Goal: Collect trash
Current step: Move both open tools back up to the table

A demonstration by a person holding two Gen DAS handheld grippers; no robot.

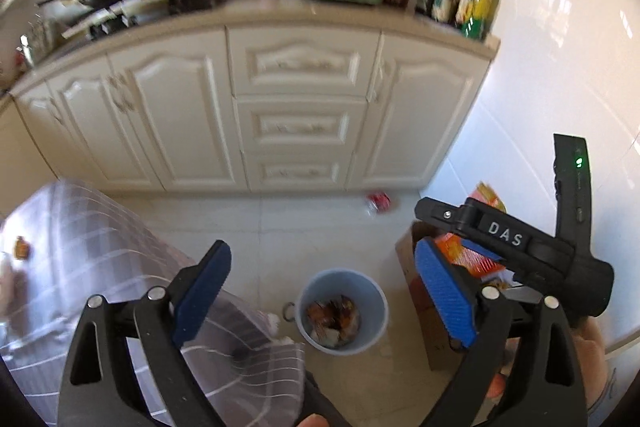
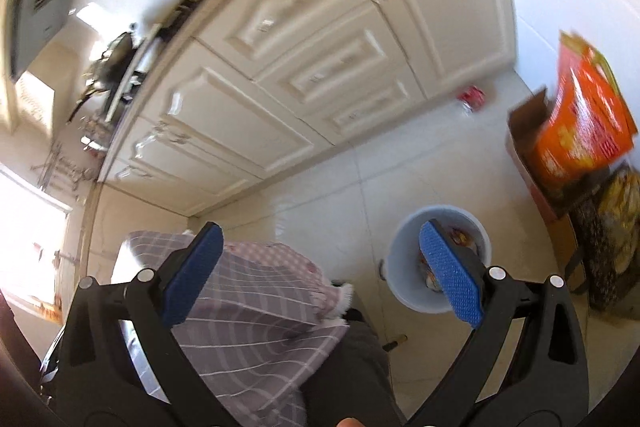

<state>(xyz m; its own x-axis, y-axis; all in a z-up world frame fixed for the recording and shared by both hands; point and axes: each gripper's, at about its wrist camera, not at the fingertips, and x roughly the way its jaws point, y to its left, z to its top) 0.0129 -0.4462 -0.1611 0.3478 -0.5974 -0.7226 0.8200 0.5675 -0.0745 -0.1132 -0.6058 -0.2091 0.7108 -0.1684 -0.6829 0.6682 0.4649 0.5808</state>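
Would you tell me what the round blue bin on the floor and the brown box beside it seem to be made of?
The round pale-blue bin looks like smooth moulded plastic: even colour, thin rim, slight sheen. The brown open-topped box appears to be plain matte cardboard, judging by its dull tan face and folded flap, though blur leaves this uncertain.

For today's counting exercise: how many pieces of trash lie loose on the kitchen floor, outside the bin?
1: a crushed red can by the cabinet base, beyond the blue bin. Others may hide behind the table or grippers.
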